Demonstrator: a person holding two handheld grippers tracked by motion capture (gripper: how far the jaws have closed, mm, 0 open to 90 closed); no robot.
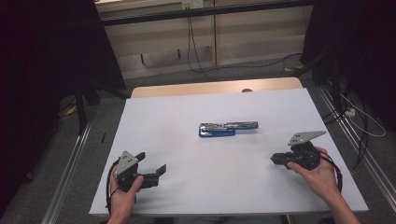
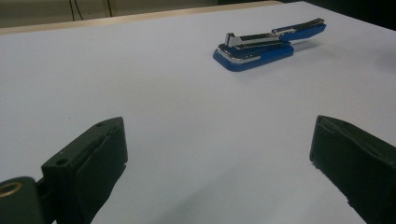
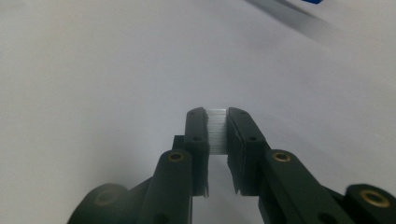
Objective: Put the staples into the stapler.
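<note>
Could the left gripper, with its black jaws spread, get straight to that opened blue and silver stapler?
Probably yes: the left gripper is open, and only bare white table lies before the blue and silver stapler.

White tabletop [image 1: 187, 154] with a wooden strip at its far edge; black cables [image 1: 196, 51] trail across the grey floor [image 1: 154, 79] beyond.

Left hand [image 1: 122, 193] at near left, holding left gripper [image 1: 152, 163] — jaws wide apart, nothing between, aimed right and far. Right hand [image 1: 319, 175] at near right; right gripper [image 1: 274, 159] aimed left — jaws clamped on a strip of staples [image 3: 216, 130].
</note>
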